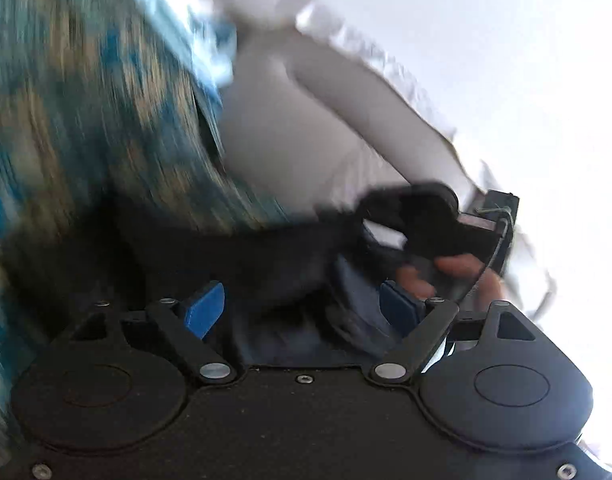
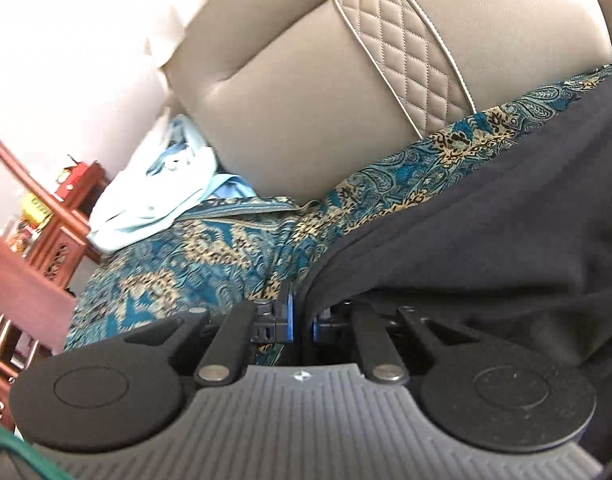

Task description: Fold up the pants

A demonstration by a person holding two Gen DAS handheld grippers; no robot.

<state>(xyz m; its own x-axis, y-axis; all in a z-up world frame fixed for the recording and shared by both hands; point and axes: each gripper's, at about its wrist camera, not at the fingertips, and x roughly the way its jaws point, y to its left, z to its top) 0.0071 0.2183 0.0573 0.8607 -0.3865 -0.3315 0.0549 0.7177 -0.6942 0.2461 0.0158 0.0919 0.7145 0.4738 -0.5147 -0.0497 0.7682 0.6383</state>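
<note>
On the paisley throw [image 2: 209, 256] — dark pants [image 2: 486, 232], beige sofa back [image 2: 306, 92] behind.

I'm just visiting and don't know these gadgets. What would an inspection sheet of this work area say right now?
Surface: teal-and-gold patterned cover over a beige sofa.
Job's things: dark pants spread on the cover.
Clutter: light blue cloth bunched by the sofa arm.
Grippers: left gripper open, dark fabric lying between the pads without being pressed; right gripper shut on the pants' edge.
Cables: nothing seen for certain.
Surroundings: reddish wooden shelf with small items; white pillow; left view badly blurred.
</note>
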